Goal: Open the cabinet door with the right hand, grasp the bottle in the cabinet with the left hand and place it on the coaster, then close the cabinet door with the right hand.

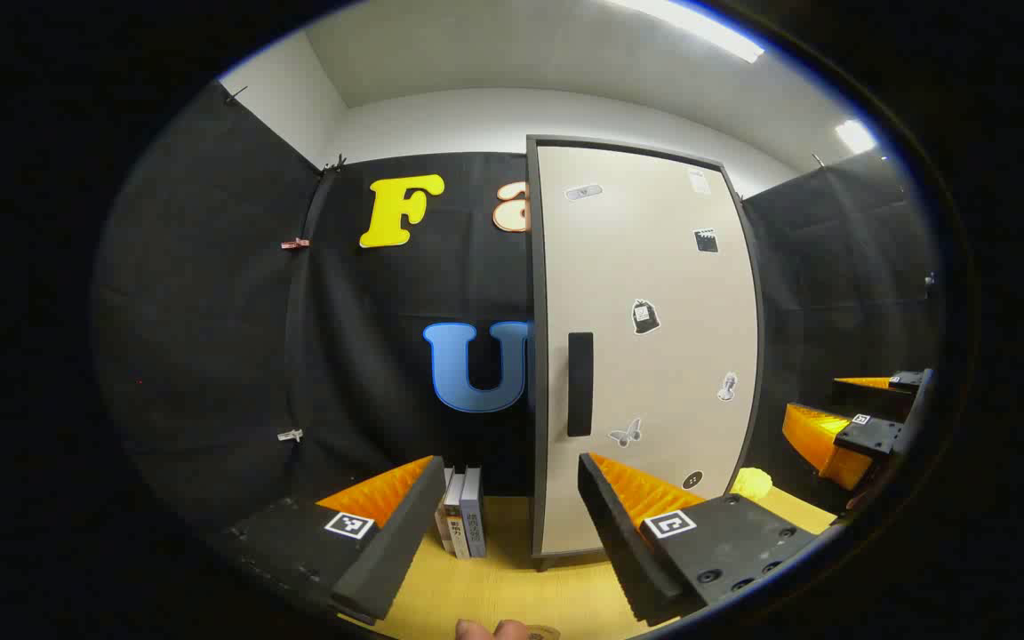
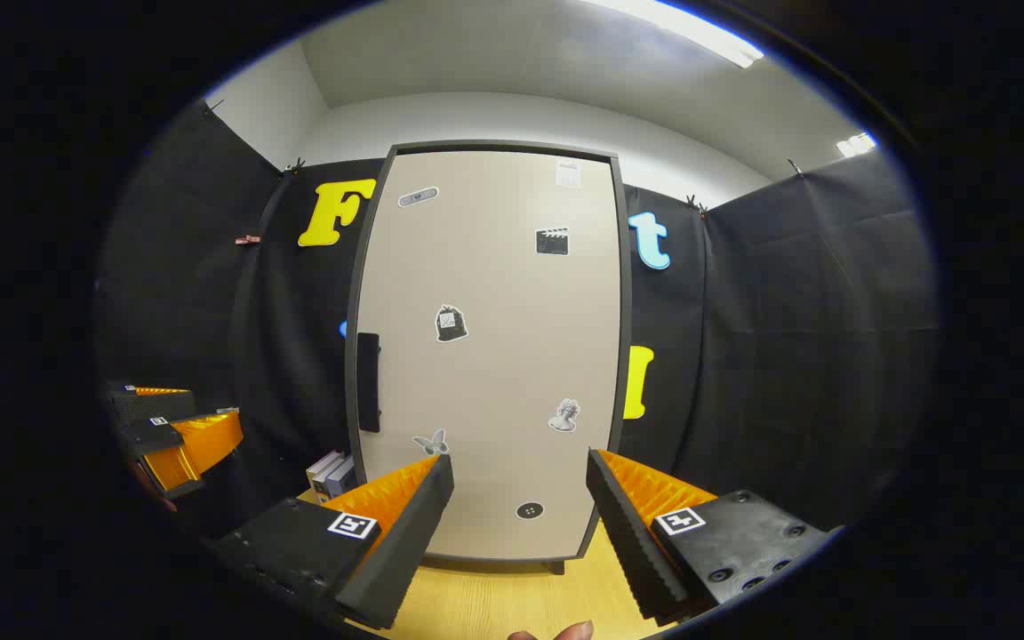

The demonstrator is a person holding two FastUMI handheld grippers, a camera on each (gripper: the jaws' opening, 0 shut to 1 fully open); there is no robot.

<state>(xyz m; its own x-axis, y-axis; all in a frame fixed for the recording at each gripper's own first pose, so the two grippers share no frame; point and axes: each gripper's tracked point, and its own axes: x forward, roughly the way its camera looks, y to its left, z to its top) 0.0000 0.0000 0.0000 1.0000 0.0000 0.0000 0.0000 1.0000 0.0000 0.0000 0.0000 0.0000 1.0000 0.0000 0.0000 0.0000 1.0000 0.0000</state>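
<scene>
Cabinet door [image 2: 490,356] closed; left tongs [image 1: 508,524], right tongs [image 2: 516,524] spread wide, apparently empty.

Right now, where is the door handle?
The black handle sits on the left edge of the shut cabinet door, about mid-height, in the right gripper view. It is above the books and up-left of the open right gripper.

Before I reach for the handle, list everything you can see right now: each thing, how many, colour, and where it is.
cabinet: one, beige door with dark frame, shut, standing on the table
handle: one, black, on the door's left edge
stickers: several, mostly black and grey, on the door
books: a few, upright, left of the cabinet
yellow object: one, right of the cabinet, unclear
table: one, light wood
left gripper: black and orange, open
right gripper: black and orange, open
</scene>
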